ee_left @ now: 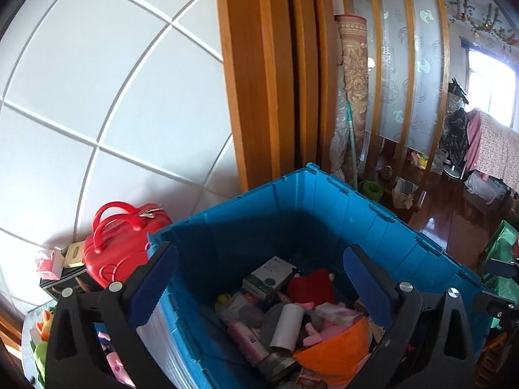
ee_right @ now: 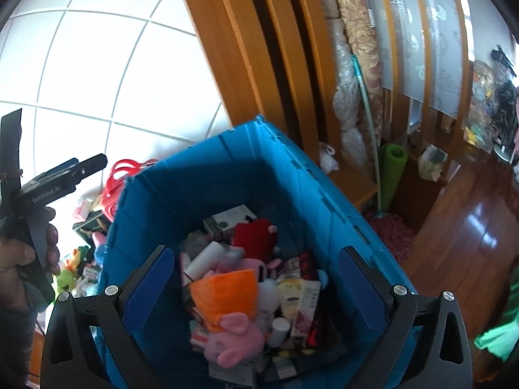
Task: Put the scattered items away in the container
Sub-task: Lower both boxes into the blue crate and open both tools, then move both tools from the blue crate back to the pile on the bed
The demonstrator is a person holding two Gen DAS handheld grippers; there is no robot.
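Both tongs, left and right, spread wide, empty, above blue crate rim.

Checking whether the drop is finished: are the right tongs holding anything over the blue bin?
No; the right tongs stand wide open above the blue bin, nothing between their pads.

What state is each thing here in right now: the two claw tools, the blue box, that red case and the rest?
left gripper: open, nothing between its fingers.
right gripper: open, empty, above the crate.
blue crate: no lid on, partly filled with jumbled items.
orange cloth: crumpled on top of the pile inside.
pink plush toy: lying inside the crate.
red case: shut, outside the crate by the wall.
green mat: rolled up, standing on end.
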